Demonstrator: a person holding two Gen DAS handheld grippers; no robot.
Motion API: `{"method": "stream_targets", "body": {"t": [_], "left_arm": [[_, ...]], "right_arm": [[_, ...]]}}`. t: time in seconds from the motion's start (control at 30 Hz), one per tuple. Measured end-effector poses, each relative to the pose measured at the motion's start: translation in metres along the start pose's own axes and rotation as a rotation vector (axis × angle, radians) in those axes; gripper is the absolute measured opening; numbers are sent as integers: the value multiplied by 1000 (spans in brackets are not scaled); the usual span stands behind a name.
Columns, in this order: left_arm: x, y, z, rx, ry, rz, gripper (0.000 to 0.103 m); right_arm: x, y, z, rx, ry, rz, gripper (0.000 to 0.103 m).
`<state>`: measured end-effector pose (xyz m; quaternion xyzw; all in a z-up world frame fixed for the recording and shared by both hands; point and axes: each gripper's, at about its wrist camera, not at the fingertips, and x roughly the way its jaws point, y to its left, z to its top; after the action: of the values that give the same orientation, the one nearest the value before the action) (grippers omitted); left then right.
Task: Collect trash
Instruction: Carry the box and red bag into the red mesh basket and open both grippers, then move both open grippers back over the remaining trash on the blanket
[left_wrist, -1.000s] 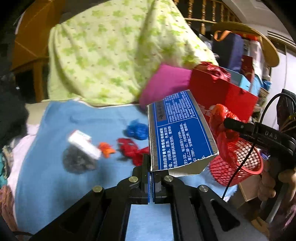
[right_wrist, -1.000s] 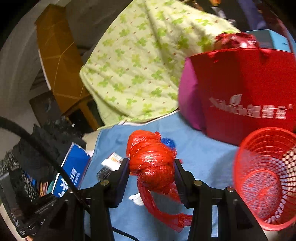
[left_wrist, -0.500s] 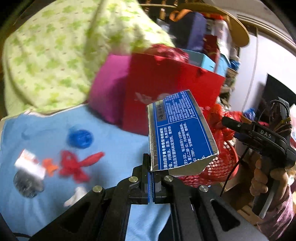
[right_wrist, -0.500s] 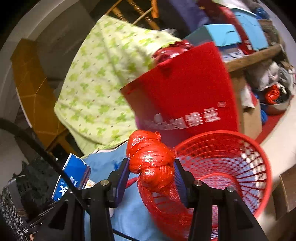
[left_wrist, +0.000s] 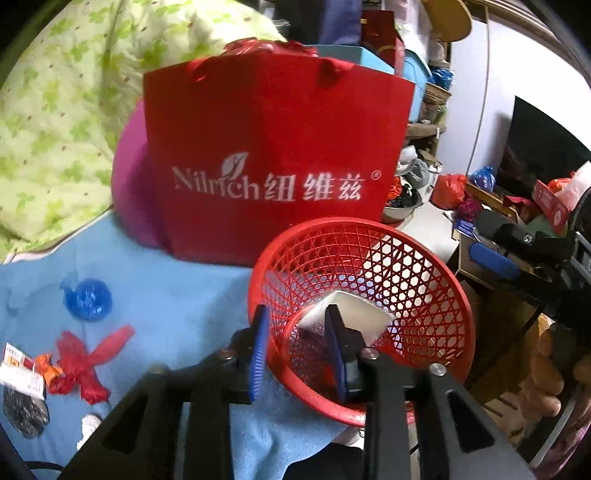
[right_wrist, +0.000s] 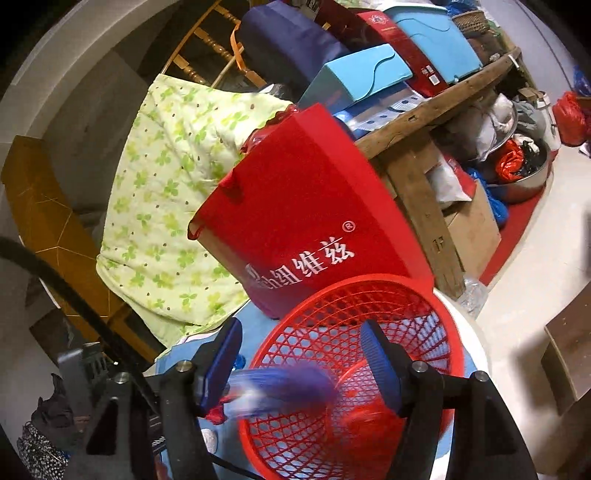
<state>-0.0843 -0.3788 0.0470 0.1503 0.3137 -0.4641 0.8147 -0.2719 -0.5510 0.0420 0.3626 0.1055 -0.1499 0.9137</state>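
Two pieces of trash are lying inside the red mesh basket: the blue carton, showing its pale end just past the left gripper, and the red plastic wad, blurred at the basket's bottom in the right wrist view. A blurred blue streak is crossing that view between the right gripper's pads, most likely the carton, though the blur is keeping me from telling for certain.

Both pairs of tongs are standing parted, having just been opening. The left gripper's jaws are set narrowly apart over the near rim of the basket, pressing on nothing. The right gripper's jaws are spread wider over the basket mouth, with no pad pressing on anything.

More trash is waiting on the blue cloth to the left: a blue crumpled ball, a red twisted scrap nearer, a small orange bit and a white packet beside it, and a grey round scourer at the near left edge.

Just beyond the basket a red paper bag with white lettering is standing upright, a pink cushion beside it on the left, and a green flowered quilt is piling up farther left.
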Motion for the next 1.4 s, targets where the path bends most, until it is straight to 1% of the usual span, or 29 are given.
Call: {"method": "stream_targets", "body": {"t": [0.03, 0.07, 0.13, 0.2, 0.27, 0.33, 0.37, 0.4, 0.43, 0.47, 0.53, 0.63, 0.67, 0.73, 0.8, 0.83, 0.87, 0.9, 0.93, 0.97, 1.0, 1.03, 1.1, 1.2, 1.27, 1.33, 1.4], "left_arm": [[-3, 1, -3, -2, -2, 2, 33], [-10, 3, -10, 0, -10, 22, 34], [-26, 9, -23, 6, -35, 68, 42], [-49, 23, -40, -16, -72, 145, 57], [-73, 39, -58, -43, -106, 214, 60], [-95, 59, -78, -50, -129, 328, 65], [-103, 71, -87, -52, -138, 376, 69], [-112, 83, -97, -57, -146, 414, 72], [-122, 100, -111, -75, -150, 460, 72], [-130, 117, -123, -103, -143, 500, 72], [-138, 148, -143, -160, -137, 552, 72], [-149, 205, -176, -283, -105, 640, 72], [-152, 227, -189, -340, -97, 665, 72], [-158, 255, -205, -412, -92, 696, 72], [-161, 283, -218, -495, -42, 752, 72], [-161, 290, -220, -529, -32, 764, 72], [-167, 300, -224, -573, -38, 768, 72], [-169, 305, -227, -588, -44, 775, 72], [-168, 308, -228, -591, -47, 792, 72], [-165, 309, -229, -584, -32, 823, 72], [-162, 311, -230, -579, -20, 828, 72], [-159, 311, -232, -571, -9, 810, 72], [-157, 308, -231, -563, -14, 779, 72], [-156, 309, -233, -551, -18, 782, 72], [-157, 319, -240, -590, -10, 764, 72], [-159, 331, -246, -646, 0, 742, 72], [-161, 340, -253, -696, 1, 726, 72]], "right_arm": [[-2, 1, 0, -4, -3, 4, 70], [-3, 3, 0, -11, -8, 9, 70], [-2, 12, 1, -28, -10, 25, 70], [1, 30, -1, -65, -8, 52, 70], [10, 55, -6, -113, 7, 71, 70], [23, 84, -14, -157, 42, 91, 70], [36, 108, -22, -189, 76, 107, 70], [45, 126, -29, -214, 102, 118, 70], [54, 142, -36, -236, 124, 129, 70], [66, 167, -48, -264, 154, 145, 70], [88, 207, -72, -304, 211, 176, 70], [118, 274, -114, -358, 292, 234, 70], [124, 290, -127, -371, 309, 248, 70], [135, 322, -153, -414, 341, 277, 70], [141, 343, -173, -465, 356, 283, 70], [143, 350, -182, -487, 356, 278, 70], [145, 356, -188, -499, 355, 272, 70], [148, 360, -194, -502, 360, 265, 70], [151, 361, -197, -497, 368, 261, 70], [153, 362, -200, -489, 377, 255, 70], [157, 363, -202, -484, 382, 243, 70], [160, 363, -205, -483, 384, 227, 70], [163, 366, -206, -478, 387, 209, 70], [171, 365, -211, -484, 408, 176, 70], [183, 360, -219, -491, 456, 151, 70], [198, 350, -227, -481, 522, 136, 70], [211, 335, -233, -458, 563, 107, 70]]}}
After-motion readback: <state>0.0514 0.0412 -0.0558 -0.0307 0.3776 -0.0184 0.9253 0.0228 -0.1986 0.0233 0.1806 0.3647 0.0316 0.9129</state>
